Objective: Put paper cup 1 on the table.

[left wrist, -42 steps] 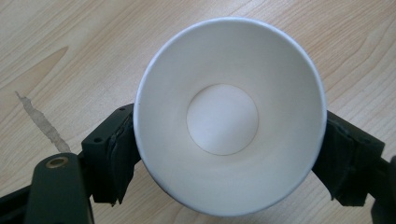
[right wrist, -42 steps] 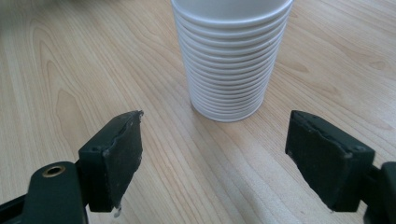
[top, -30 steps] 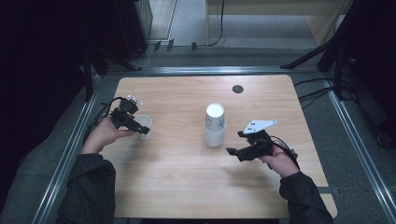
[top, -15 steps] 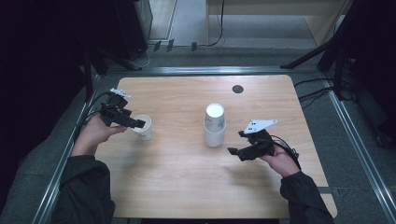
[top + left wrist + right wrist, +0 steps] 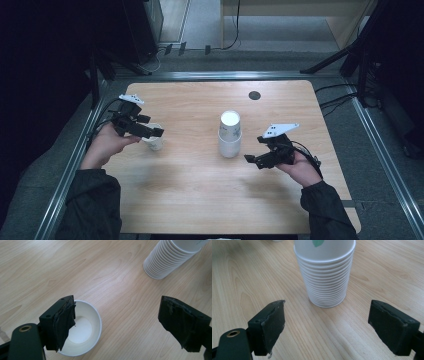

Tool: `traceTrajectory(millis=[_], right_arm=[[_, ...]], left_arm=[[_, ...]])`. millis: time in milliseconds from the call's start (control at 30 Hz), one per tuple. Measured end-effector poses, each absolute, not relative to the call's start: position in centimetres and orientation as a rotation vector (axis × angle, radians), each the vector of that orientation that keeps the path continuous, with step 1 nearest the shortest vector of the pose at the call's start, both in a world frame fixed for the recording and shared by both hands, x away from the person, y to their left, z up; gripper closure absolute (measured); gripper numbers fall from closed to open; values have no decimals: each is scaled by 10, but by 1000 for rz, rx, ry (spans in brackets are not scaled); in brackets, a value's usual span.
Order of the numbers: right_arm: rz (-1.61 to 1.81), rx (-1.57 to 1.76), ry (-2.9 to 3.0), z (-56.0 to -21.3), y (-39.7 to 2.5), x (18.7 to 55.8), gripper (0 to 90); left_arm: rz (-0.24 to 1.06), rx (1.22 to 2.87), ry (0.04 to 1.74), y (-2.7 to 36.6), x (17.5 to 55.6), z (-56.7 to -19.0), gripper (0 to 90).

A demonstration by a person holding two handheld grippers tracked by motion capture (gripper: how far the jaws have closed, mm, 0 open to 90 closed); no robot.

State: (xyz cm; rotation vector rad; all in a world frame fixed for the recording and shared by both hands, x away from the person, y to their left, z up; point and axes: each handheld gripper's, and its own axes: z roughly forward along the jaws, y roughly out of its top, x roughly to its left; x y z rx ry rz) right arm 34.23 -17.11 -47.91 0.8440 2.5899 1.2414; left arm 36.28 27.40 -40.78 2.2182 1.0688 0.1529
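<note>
Your left hand-held gripper (image 5: 117,322): jaws apart, above the single paper cup (image 5: 81,331) near the table's (image 5: 200,200) left edge.
Your right hand-held gripper (image 5: 333,327): jaws apart, facing the cup stack (image 5: 325,272).

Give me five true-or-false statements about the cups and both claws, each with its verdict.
1. The single paper cup stands upright with its mouth up. True.
2. The left claw is shut on that cup. False: its jaws stand wide apart, one over the cup's rim and the other off to the side.
3. The cup stack stands upside down, rims on the table. True.
4. The right claw grips the stack. False: it is open, and the stack stands beyond its jaws.
5. The single cup lies between the stack and the right claw. False: it sits on the stack's far side, by the left claw.
</note>
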Motion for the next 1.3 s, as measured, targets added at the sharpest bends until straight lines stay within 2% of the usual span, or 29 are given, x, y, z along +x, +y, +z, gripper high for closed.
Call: traceTrajectory(millis=[800, 900, 1300], right_arm=[[1275, 799, 2655, -451, -173, 359, 165], [1265, 744, 2693, -446, -173, 364, 195], [1232, 560, 2776, -416, -162, 387, 224]], left_arm=[[102, 2228, 924, 225, 355, -425, 150], [88, 2230, 908, 220, 353, -427, 150], [52, 2264, 850, 200, 338, -441, 150]])
